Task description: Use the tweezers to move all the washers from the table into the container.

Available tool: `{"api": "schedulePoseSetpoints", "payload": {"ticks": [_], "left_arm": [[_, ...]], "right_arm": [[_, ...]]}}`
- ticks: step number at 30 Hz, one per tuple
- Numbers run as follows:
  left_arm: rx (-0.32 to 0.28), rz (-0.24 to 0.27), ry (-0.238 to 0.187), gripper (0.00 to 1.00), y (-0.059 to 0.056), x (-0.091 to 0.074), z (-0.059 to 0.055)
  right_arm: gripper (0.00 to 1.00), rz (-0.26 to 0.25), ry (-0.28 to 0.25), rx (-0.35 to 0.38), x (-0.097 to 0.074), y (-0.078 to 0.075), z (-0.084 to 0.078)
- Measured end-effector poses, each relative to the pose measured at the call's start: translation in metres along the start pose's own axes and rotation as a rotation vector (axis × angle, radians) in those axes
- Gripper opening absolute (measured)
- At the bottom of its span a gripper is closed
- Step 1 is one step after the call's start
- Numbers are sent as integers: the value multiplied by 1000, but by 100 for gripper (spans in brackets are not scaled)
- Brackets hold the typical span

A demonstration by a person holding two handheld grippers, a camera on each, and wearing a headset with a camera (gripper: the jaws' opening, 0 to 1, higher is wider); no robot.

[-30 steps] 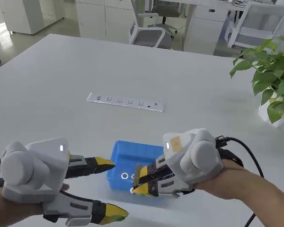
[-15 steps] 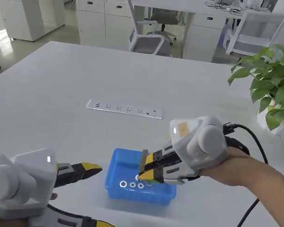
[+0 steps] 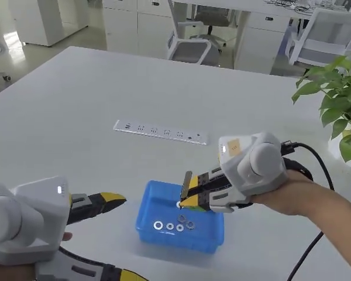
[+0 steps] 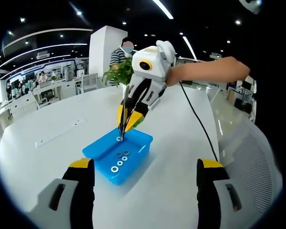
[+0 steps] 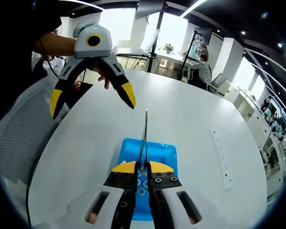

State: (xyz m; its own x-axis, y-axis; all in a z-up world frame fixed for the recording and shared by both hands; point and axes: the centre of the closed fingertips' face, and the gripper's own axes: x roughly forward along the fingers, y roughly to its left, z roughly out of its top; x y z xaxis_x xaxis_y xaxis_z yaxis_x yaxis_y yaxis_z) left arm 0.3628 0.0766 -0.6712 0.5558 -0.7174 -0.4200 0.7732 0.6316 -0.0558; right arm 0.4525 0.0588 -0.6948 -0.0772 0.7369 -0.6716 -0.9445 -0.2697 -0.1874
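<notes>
A blue container (image 3: 213, 231) sits on the white table with several washers (image 3: 169, 226) in it. My right gripper (image 3: 190, 201) hovers over the container's far side, shut on the tweezers (image 3: 186, 181). In the left gripper view the tweezers (image 4: 122, 114) point down into the container (image 4: 138, 143) above the washers (image 4: 119, 161); whether their tips hold one I cannot tell. My left gripper (image 3: 126, 237) stands open at the container's left, nothing between its fingers. The right gripper view looks along the tweezers (image 5: 145, 131) over the container (image 5: 167, 152) to the left gripper (image 5: 93, 109).
A white power strip (image 3: 161, 132) lies on the table beyond the container. A potted plant (image 3: 339, 111) stands at the right edge. Office chairs (image 3: 193, 47) and cabinets are behind the table. The right gripper's black cable (image 3: 316, 234) trails off to the right.
My right gripper has moved with the tweezers from the container's near edge up to above its far side. The left gripper has dropped lower and left. The head camera has shifted.
</notes>
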Motion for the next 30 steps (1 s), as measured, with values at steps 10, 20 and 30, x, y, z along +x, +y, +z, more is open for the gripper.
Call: {"api": "schedulePoseSetpoints", "payload": {"ticks": [10, 20, 30], "left_arm": [[-9, 7, -10, 99, 2, -1, 3], [-11, 7, -2, 99, 2, 1, 1], [-20, 3, 4, 99, 4, 6, 1]], "right_arm": [[8, 5, -13, -6, 12, -9, -9], [8, 27, -15, -2, 25, -9, -23], [8, 31, -22, -2, 35, -9, -33]]}}
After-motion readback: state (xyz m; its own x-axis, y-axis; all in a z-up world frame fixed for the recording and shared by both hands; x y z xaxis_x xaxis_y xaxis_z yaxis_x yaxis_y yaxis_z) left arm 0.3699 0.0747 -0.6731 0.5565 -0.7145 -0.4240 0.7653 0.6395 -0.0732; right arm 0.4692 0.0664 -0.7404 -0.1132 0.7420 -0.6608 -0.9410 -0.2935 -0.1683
